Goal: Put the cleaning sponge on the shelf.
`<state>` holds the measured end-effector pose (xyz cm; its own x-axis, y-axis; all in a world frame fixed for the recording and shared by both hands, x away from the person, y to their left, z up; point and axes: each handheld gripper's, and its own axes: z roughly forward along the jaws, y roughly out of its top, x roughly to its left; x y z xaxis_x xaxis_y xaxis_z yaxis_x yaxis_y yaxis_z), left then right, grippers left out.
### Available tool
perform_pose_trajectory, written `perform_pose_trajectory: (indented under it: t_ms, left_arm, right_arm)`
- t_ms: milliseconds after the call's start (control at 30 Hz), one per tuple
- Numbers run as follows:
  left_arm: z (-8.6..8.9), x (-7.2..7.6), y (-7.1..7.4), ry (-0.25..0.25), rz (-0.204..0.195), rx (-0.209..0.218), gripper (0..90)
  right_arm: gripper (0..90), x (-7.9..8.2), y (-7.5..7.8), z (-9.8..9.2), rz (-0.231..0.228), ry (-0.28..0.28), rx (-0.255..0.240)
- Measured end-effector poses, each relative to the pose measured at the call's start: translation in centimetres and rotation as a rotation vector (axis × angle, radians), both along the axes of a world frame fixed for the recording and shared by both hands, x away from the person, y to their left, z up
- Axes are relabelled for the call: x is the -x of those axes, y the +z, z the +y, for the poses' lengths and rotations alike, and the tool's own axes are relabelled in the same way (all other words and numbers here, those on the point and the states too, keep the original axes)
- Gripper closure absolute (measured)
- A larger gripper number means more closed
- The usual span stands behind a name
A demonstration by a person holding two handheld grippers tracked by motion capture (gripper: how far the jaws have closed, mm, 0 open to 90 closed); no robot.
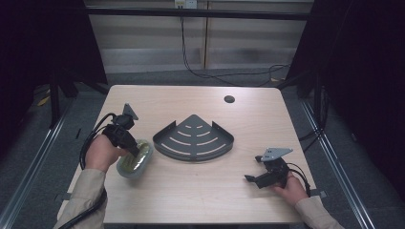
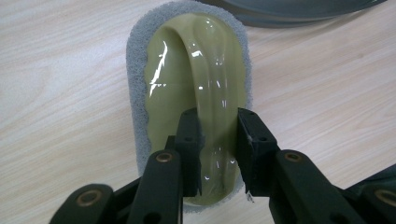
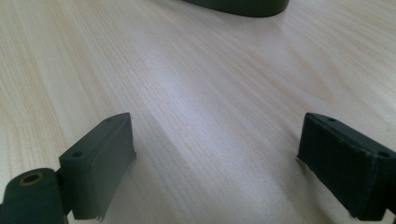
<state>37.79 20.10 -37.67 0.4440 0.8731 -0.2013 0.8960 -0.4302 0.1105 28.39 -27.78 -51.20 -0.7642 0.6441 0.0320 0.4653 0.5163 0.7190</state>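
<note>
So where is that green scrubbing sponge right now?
In the high view, the sponge sits at the table's left, beside the dark corner rack, held by the left gripper.

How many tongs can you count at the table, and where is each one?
2. The left tongs are at the table's left, closed on the scrubber's handle. The right tongs sit open near the front right, holding nothing.

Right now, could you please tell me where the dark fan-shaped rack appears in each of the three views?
High view: the rack sits mid-table, just right of the scrubbing pad.
Left gripper view: its rim runs along the top edge, beyond the pad.
Right gripper view: its edge lies at top centre.
Shared landmark: the wood-grain table.
</note>
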Motion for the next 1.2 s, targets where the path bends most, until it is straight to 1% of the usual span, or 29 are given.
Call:
perform_pose_trajectory:
  t_ms: [100,200,267,367,467,500,667,867,933,1000,1067,1167,1200]
  left_arm:
    - [-0.2,-0.1,0.2,-0.005,0.004,-0.001,72.2]
    - [-0.5,-0.4,0.7,-0.006,-0.004,-0.001,72.2]
    - [-0.6,-0.5,0.8,-0.007,-0.001,-0.005,72.2]
    - [-0.7,-0.8,1.1,-0.008,-0.003,0.008,72.2]
    - [-0.8,-1.0,1.3,-0.002,-0.004,0.007,72.2]
    - [-0.9,-1.1,1.5,-0.011,0.0,0.003,72.2]
    - [-1.2,-1.5,2.0,-0.012,-0.004,0.005,72.2]
    - [-1.7,-1.9,2.4,-0.023,0.002,0.002,72.2]
    - [-1.9,-2.2,2.8,-0.037,0.003,-0.004,72.2]
    - [-2.2,-2.4,3.0,-0.034,-0.001,0.003,72.2]
    - [-2.4,-2.5,3.2,-0.044,-0.001,0.004,72.2]
    - [-2.7,-2.8,3.4,-0.038,-0.004,0.012,72.2]
    - [-2.7,-2.9,3.5,-0.044,-0.002,0.012,72.2]
  right_arm:
    - [10.1,0.0,0.0,0.0,0.0,0.0,0.0]
    - [10.1,0.0,0.0,0.0,-0.002,0.001,0.0]
    - [10.1,0.0,0.0,0.0,-0.003,0.002,0.0]
    - [10.1,0.0,0.0,0.0,-0.001,0.0,0.0]
    - [10.1,0.0,0.0,0.0,-0.002,-0.002,0.001]
    - [10.1,0.0,0.0,0.0,-0.001,-0.001,0.0]
    - [10.1,0.0,0.0,0.0,-0.002,0.0,0.0]
    - [10.1,0.0,0.0,0.0,-0.002,0.0,0.0]
    - [10.0,0.0,0.0,0.0,-0.002,0.001,0.0]
    - [10.1,0.0,0.0,0.0,-0.003,0.0,0.0]
    - [10.1,0.0,0.0,0.0,-0.002,0.0,0.0]
    - [10.1,0.0,0.0,0.0,-0.002,0.0,0.0]
    - [10.1,0.0,0.0,0.0,-0.002,0.0,0.0]
